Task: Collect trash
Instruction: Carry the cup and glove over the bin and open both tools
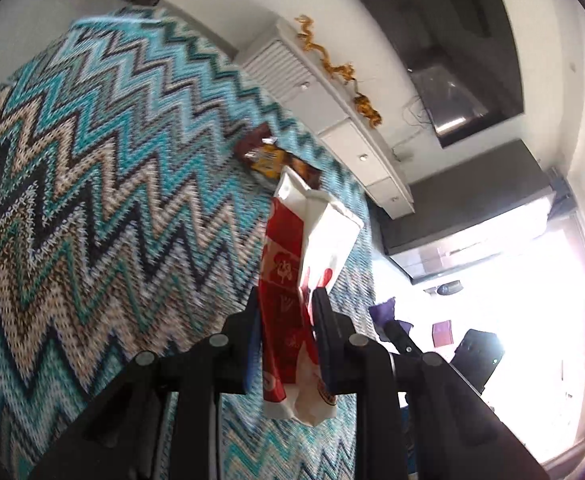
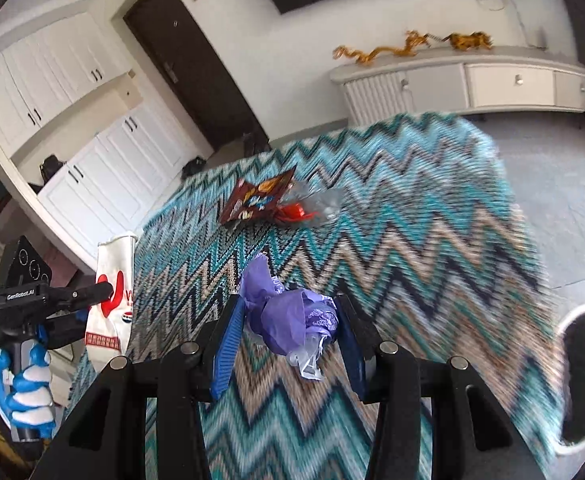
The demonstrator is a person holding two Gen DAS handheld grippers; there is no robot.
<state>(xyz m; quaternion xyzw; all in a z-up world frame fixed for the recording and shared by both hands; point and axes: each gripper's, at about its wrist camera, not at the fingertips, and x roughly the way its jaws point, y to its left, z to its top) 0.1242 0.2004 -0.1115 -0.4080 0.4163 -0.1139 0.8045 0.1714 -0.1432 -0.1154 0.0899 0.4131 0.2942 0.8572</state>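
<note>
Trash in hand: 2 items. The left gripper (image 1: 286, 300) is clamped on a red-and-white paper bag (image 1: 304, 256); the right gripper (image 2: 288, 316) is clamped on a purple wad (image 2: 288, 312). Both items hang clear of the rug (image 2: 412, 220). Still to collect: a brown wrapper (image 2: 258, 198) with red and clear scraps (image 2: 308, 208) touching it at 3 o'clock, lying on the rug at 12 o'clock from the right gripper. A likely bin (image 2: 584, 376), white-rimmed, stands at 3 o'clock; nothing is seen dropped in. The rug is zigzag-patterned; around it are a grey floor, a white sideboard (image 2: 492, 80) and a dark door (image 2: 196, 64).
</note>
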